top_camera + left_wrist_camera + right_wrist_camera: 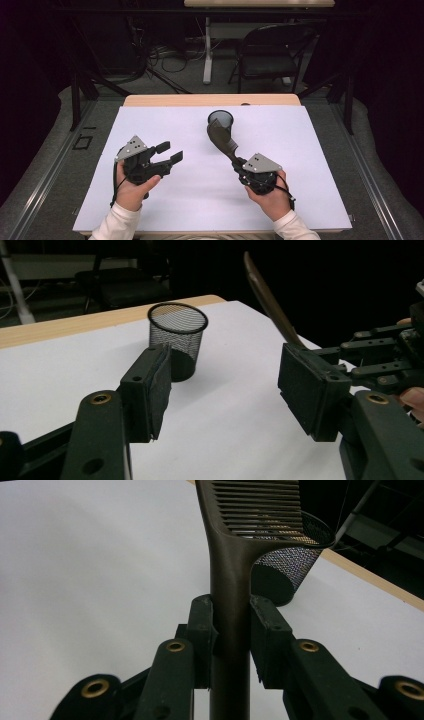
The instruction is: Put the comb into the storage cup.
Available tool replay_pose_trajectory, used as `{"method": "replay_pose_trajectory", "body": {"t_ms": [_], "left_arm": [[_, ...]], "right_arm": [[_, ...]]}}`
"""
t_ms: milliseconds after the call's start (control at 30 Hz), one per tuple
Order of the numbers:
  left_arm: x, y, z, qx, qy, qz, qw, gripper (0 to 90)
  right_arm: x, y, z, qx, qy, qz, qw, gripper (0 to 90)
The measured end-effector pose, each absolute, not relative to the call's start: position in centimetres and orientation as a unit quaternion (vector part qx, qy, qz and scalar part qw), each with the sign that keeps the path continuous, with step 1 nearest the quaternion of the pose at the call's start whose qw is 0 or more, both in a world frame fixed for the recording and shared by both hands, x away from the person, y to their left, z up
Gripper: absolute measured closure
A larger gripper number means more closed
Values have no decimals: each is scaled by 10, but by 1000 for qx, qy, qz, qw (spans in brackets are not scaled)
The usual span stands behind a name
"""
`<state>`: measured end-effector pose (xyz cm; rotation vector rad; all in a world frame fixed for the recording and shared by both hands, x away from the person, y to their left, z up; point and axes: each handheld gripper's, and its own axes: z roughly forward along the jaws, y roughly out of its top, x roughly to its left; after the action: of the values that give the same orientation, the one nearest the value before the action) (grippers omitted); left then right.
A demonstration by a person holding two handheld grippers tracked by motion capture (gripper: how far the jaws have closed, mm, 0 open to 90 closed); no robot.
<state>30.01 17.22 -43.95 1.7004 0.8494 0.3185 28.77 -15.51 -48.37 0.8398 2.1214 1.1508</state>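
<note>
A dark brown slotted spatula (222,137) is held by its handle in my right gripper (236,165), which is shut on it. In the right gripper view the pads (202,630) press both sides of the handle (231,595), and the slotted head rises in front of a black mesh cup (290,572). The cup (220,119) stands upright near the middle back of the white sheet, with the spatula head just at its front rim. My left gripper (170,152) sits to the left, open and empty. Its view looks between the jaws (227,385) toward the cup (177,335) and the spatula (270,300).
A white sheet (150,200) covers the table, with a strip of wooden tabletop (165,100) along the far edge. Beyond the table stand a black folding chair (272,50) and a desk leg with cables on the floor.
</note>
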Motion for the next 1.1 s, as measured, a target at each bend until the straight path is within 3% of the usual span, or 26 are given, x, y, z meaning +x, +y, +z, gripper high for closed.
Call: {"method": "replay_pose_trajectory", "body": {"t_ms": [633,1100], "left_arm": [[299,145,-440,715,365,63,593,442],[305,143,-449,714,378,48,588,446]], "right_arm": [[279,-143,-489,310,785,451,293,731],[272,-133,-495,294,785,462,290,731]]}}
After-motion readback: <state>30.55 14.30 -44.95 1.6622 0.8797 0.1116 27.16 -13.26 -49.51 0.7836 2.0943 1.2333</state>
